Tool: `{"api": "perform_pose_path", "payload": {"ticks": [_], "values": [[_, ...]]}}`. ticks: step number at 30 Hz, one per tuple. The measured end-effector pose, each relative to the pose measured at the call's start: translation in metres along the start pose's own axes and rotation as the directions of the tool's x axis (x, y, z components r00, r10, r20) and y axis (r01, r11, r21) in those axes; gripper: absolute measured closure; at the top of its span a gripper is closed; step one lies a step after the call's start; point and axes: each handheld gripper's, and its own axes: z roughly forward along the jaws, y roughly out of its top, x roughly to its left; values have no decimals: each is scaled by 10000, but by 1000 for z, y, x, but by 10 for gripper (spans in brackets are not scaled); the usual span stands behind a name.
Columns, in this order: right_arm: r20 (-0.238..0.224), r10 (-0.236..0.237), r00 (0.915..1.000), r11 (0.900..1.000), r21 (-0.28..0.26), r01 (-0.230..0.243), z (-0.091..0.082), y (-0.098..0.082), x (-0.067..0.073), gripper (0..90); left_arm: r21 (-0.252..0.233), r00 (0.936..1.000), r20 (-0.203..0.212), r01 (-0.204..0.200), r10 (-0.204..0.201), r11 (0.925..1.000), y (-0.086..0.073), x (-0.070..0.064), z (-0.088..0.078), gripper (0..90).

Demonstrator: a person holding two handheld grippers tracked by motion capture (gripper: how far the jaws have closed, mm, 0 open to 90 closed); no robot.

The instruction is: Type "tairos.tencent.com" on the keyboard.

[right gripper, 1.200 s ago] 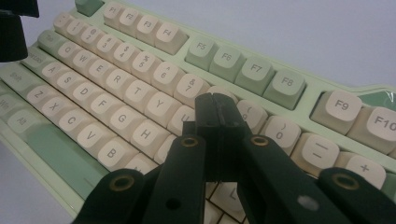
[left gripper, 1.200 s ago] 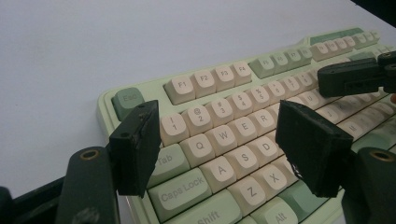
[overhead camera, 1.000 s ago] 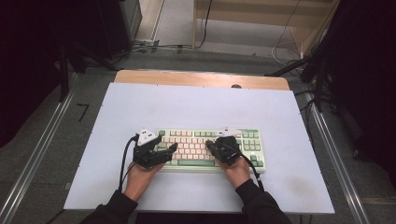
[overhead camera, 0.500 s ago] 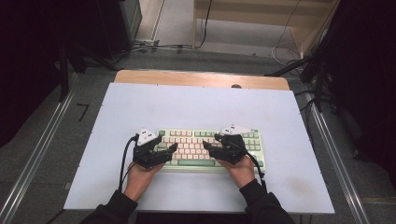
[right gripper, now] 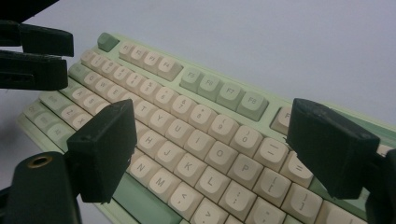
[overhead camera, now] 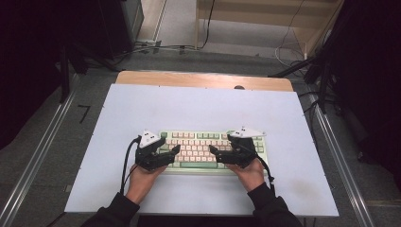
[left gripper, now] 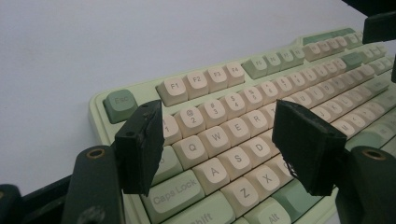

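A green and cream keyboard (overhead camera: 213, 142) lies on the near half of the white tabletop (overhead camera: 198, 109). My left gripper (overhead camera: 172, 155) hovers over its left end, open, jaws wide above the Q, W, A and S keys (left gripper: 217, 140); they have just narrowed slightly. My right gripper (overhead camera: 215, 155) hangs over the right half, open, its jaws having just been opening, with nothing gripped between them. In the right gripper view its jaws straddle the letter keys (right gripper: 205, 154), apart from them. A hand holds each gripper from the near edge.
A wooden strip (overhead camera: 203, 79) borders the table's far edge. Metal rails (overhead camera: 38, 161) (overhead camera: 338, 156) run along both sides. Cables (overhead camera: 156, 47) lie on the floor beyond. Dark equipment stands at the far left and right.
The right gripper has lifted off the keys and drifted slightly right, and its jaws have spread from shut to wide. The left gripper has stayed in place.
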Motion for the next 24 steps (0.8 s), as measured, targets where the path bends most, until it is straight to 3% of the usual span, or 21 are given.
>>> {"api": "perform_pose_path", "payload": {"ticks": [8,13,14,17,24], "values": [[23,-35,10000,9999,151,35,-2,-3,-2,142,-148,9997,239,-75,79,9999,2,-3,1,440],[57,31,10000,10000,31,-31,-5,-2,-3,144,-247,9990,390,-230,239,9994,6,-7,6,702],[53,94,9999,10000,24,-94,-6,-2,-4,145,-259,9987,402,-305,315,9992,8,-9,8,825],[61,111,9999,9999,5,-111,-6,-2,-6,145,-213,9975,456,-535,544,9983,13,-15,17,900],[100,173,9998,9998,27,-173,-6,-3,-7,146,352,9921,643,-1105,1081,9933,18,-31,34,900]]}}
